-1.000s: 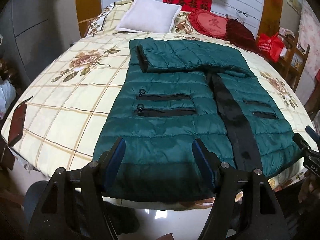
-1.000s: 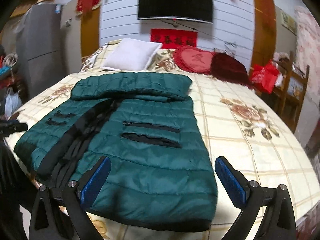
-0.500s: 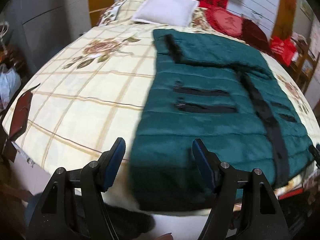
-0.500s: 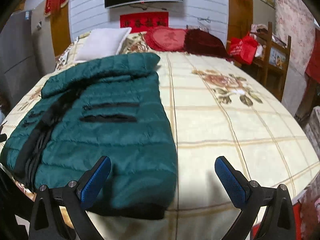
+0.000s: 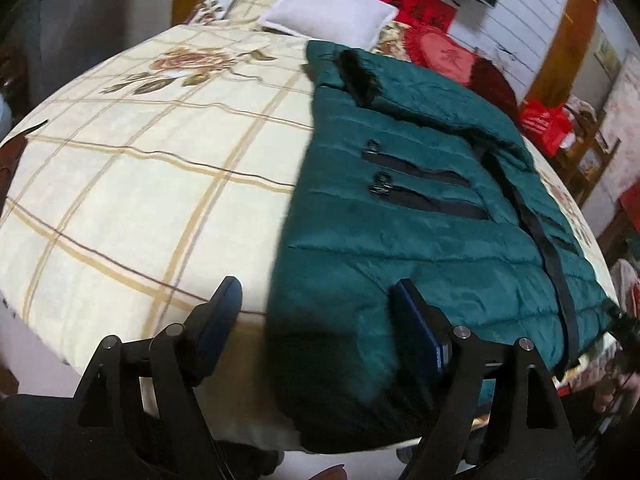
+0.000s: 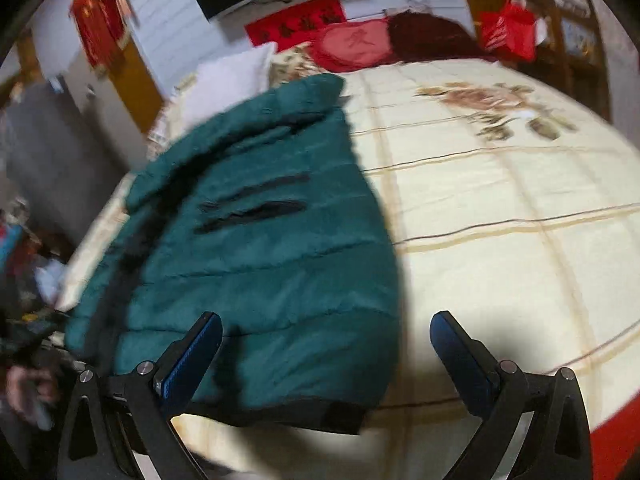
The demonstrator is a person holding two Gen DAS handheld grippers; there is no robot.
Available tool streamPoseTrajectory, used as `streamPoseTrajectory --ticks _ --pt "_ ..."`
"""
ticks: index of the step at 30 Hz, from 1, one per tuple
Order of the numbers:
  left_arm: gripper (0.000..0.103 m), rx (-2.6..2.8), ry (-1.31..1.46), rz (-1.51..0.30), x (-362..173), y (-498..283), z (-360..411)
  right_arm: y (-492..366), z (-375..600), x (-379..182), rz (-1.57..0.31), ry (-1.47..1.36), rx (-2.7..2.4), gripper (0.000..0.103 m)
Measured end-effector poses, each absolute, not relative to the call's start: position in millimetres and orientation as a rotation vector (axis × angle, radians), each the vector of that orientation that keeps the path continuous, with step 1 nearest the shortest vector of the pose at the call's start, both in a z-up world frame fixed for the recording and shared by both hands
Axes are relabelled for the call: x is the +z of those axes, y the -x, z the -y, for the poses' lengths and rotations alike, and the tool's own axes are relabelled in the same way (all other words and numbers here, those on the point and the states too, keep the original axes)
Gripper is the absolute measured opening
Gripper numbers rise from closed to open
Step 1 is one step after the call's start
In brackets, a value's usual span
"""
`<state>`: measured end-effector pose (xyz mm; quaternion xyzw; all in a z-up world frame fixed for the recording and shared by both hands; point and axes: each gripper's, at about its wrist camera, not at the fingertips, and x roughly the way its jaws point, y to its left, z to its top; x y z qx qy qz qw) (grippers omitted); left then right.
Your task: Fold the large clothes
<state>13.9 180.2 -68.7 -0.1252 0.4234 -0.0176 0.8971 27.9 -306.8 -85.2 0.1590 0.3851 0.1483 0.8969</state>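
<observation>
A dark green puffer jacket (image 5: 420, 216) lies front up on the bed, sleeves folded across its top, black zip down the middle. My left gripper (image 5: 316, 320) is open, hovering over the jacket's near left hem corner. In the right wrist view the jacket (image 6: 256, 256) fills the left half. My right gripper (image 6: 326, 356) is open above the jacket's near right hem corner (image 6: 344, 408). Neither gripper holds anything.
The bed has a cream checked floral cover (image 5: 140, 184). A white pillow (image 5: 328, 12) and red cushions (image 5: 436, 52) lie at the head. A wooden chair with a red bag (image 6: 508, 28) stands at the far right. The bed's near edge is just below both grippers.
Both grippers have swung outward toward the jacket's hem corners: the left view shifted left, the right view shifted right and tilted. Both stay open. The jacket has not moved.
</observation>
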Motion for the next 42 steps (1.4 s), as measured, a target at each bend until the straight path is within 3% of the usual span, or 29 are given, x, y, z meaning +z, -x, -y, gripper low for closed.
streamPoseTrajectory --ticks 8,19,30,42 --pt "0.091 -0.148 0.268 -0.837 -69.6 -3.5 -173.3 -26.4 281.6 -87.3 -0.788 -0.217 0.3 0.103" --pt "0.091 -0.325 0.443 -0.891 -66.2 -9.3 -190.6 -24.9 280.4 -86.1 -0.817 -0.21 0.373 0.103" --pt "0.091 -0.444 0.419 -0.972 -62.7 0.3 -180.3 -28.1 281.3 -89.2 -0.821 -0.234 0.378 0.103" --pt "0.09 -0.467 0.48 -0.933 -63.3 -25.7 -182.4 -35.9 273.4 -88.5 -0.827 -0.211 0.332 0.103"
